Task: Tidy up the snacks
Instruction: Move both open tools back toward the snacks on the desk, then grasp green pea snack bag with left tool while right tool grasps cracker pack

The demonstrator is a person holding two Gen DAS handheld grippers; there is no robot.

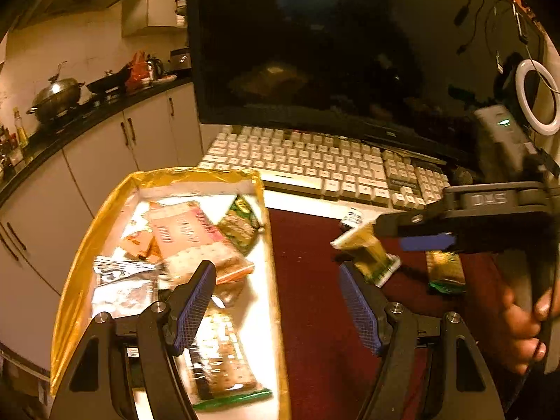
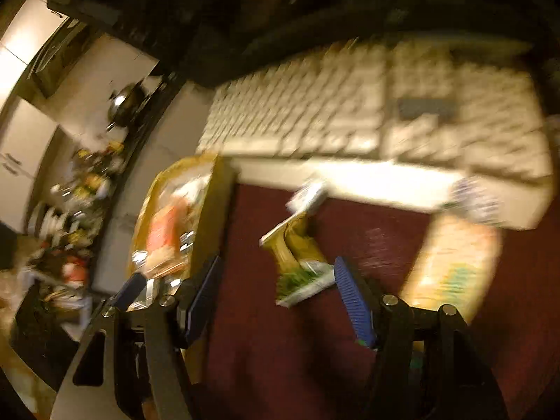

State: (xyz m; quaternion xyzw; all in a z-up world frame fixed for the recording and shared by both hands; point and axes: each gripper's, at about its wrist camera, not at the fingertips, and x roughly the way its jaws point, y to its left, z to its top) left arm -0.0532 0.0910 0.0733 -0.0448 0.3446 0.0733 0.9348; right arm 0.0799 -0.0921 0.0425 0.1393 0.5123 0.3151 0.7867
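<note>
A dim, amber-lit kitchen corner with a desk (image 1: 308, 206) that carries a dark red mat (image 1: 315, 280), a white keyboard (image 1: 315, 164) and a large dark monitor (image 1: 350, 42).

At the left of the desk stands a shallow tray (image 1: 84, 255) with gold foil walls and a white floor. Several snack packets lie in it: a pink cracker pack (image 1: 196, 238) across the middle, a green and yellow packet (image 1: 241, 224) at the far right corner, silver wrappers (image 1: 122, 280) at the left, and a biscuit pack (image 1: 224, 360) with a green end nearest the camera.

The left gripper (image 1: 280, 308) sits low at the tray's right wall, one blue-padded finger over the tray and the other over the mat. Its jaws stand wide with nothing between them.

The right gripper (image 1: 416, 241) comes in from the right, held by a person's hand (image 1: 525, 325). In the left wrist view a yellow and green snack packet (image 1: 367, 252) is tilted just at its tip. In the blurred right wrist view the same packet (image 2: 297, 262) lies ahead of the right gripper's (image 2: 276, 294) parted jaws, close to the right pad; whether it is gripped cannot be told.

Another yellow packet (image 1: 446, 271) lies flat on the mat farther right.
</note>
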